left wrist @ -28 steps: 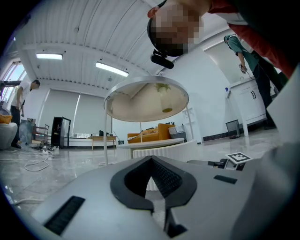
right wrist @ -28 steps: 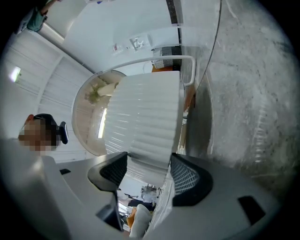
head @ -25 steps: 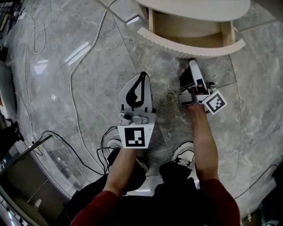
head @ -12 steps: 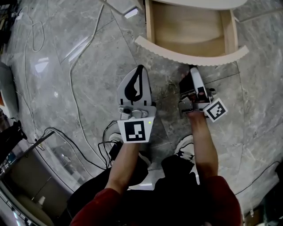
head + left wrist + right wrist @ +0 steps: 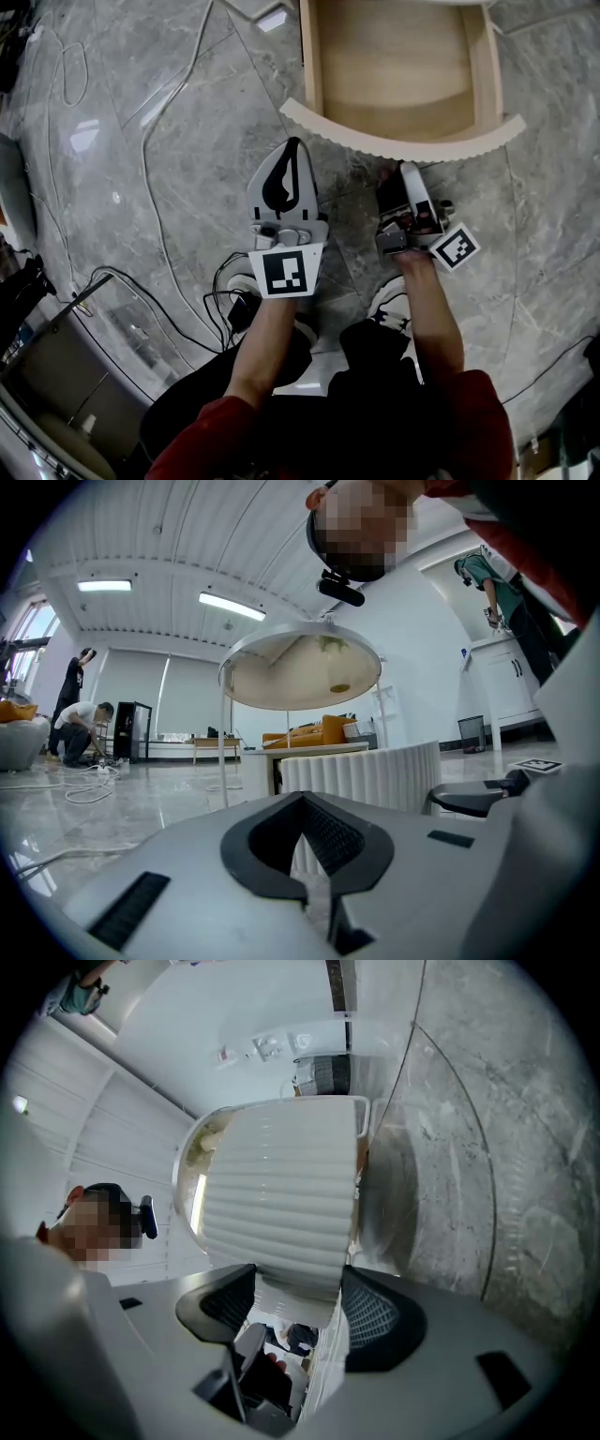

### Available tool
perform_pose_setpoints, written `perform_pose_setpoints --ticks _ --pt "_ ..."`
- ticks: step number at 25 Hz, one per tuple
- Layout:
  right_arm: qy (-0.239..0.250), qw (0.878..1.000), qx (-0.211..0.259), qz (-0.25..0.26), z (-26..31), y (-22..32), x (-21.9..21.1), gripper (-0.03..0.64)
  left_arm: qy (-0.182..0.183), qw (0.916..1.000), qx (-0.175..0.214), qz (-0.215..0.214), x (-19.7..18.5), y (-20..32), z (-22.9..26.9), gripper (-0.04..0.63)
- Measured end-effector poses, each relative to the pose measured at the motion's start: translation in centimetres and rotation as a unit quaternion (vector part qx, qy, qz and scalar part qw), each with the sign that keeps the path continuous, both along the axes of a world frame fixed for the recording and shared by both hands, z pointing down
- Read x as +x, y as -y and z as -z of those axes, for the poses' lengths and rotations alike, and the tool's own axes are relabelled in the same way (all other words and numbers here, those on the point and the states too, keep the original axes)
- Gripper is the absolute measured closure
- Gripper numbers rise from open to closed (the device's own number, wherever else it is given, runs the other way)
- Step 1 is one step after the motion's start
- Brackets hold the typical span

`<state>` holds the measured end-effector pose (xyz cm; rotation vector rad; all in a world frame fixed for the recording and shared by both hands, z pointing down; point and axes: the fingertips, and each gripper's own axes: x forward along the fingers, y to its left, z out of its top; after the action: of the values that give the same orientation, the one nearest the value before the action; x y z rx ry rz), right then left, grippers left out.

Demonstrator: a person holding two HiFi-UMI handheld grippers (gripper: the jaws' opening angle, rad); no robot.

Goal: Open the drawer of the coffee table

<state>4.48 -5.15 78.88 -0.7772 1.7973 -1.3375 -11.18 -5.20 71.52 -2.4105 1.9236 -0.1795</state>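
Note:
The coffee table's drawer [image 5: 394, 66] stands pulled out, its bare wooden inside open to view. Its curved white ribbed front [image 5: 403, 141] faces me. My right gripper [image 5: 398, 171] is at the lower edge of that front, slightly right of its middle. In the right gripper view the ribbed front [image 5: 281, 1194] sits between the two pads, so the right gripper [image 5: 295, 1312] is shut on it. My left gripper [image 5: 292, 147] hangs over the floor just short of the front, shut and holding nothing. In the left gripper view its tips [image 5: 307, 892] meet, with the ribbed front [image 5: 366, 775] beyond.
Cables [image 5: 150, 187] trail across the grey marble floor at left. Dark equipment [image 5: 56, 375] stands at the bottom left. The person's shoes [image 5: 394, 319] are below the grippers. A round side table [image 5: 300, 667] and distant people [image 5: 80, 728] show in the left gripper view.
The drawer has slid further out toward me, showing more of its wooden inside. My right gripper drew back with the front. The left gripper barely moved.

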Motion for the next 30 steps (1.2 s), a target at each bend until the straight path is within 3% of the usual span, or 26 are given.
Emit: perform_pose_setpoints --ticks 18,23,30 --pt "0.008 1.0 -0.024 0.01 -0.5 -0.5 -0.5 0.314 -0.009 0.9999 -0.012 0.004 0.3 -0.2 -0.7 0.581" --pt "-0.06 0.997 -0.049 -0.01 -1.7 -0.7 0.1 0.314 -0.012 0.9999 -0.011 0.006 0.2 -0.2 -0.7 0.581" --pt "-0.202 0.978 -0.045 -0.038 -1.2 -2.1 0.9 0.314 -0.014 0.9998 -0.014 0.006 0.1 -0.4 -1.2 0.581"
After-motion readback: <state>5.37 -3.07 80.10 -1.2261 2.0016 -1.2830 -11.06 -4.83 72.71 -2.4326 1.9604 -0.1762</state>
